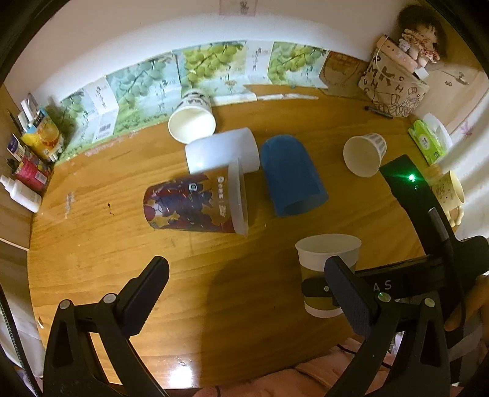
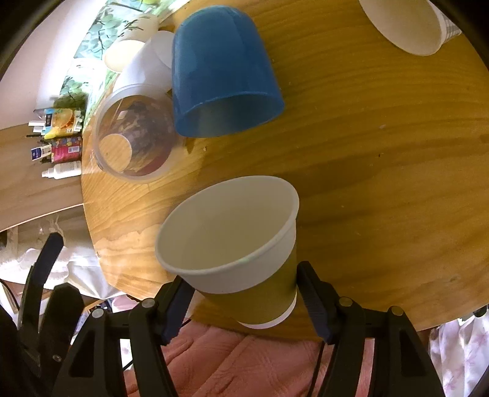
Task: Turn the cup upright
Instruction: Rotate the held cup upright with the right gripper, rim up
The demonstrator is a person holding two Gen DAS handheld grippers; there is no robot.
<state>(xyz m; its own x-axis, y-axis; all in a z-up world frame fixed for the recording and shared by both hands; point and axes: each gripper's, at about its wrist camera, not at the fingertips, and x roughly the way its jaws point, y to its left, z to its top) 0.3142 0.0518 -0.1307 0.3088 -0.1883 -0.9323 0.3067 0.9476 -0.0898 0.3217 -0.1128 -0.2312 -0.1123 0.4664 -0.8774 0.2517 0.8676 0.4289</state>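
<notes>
A white paper cup with an olive-brown band (image 1: 327, 268) (image 2: 241, 253) stands upright near the table's front edge. My right gripper (image 2: 244, 293) (image 1: 318, 288) has its fingers on both sides of the cup's lower body, touching it. My left gripper (image 1: 244, 281) is open and empty above bare table, left of that cup. Lying on their sides further back are a clear printed cup (image 1: 195, 204) (image 2: 136, 137), a blue cup (image 1: 290, 174) (image 2: 223, 70) and a white cup (image 1: 223, 149) (image 2: 146, 64).
Two more paper cups lie tipped: one at the back (image 1: 192, 117), one at the right (image 1: 363, 154) (image 2: 409, 24). Bottles and boxes (image 1: 27, 158) line the left edge. A patterned bag (image 1: 394, 85), tissue pack (image 1: 428, 142) and mug (image 1: 449, 192) stand at right. The round wooden table (image 1: 214, 305) ends just in front.
</notes>
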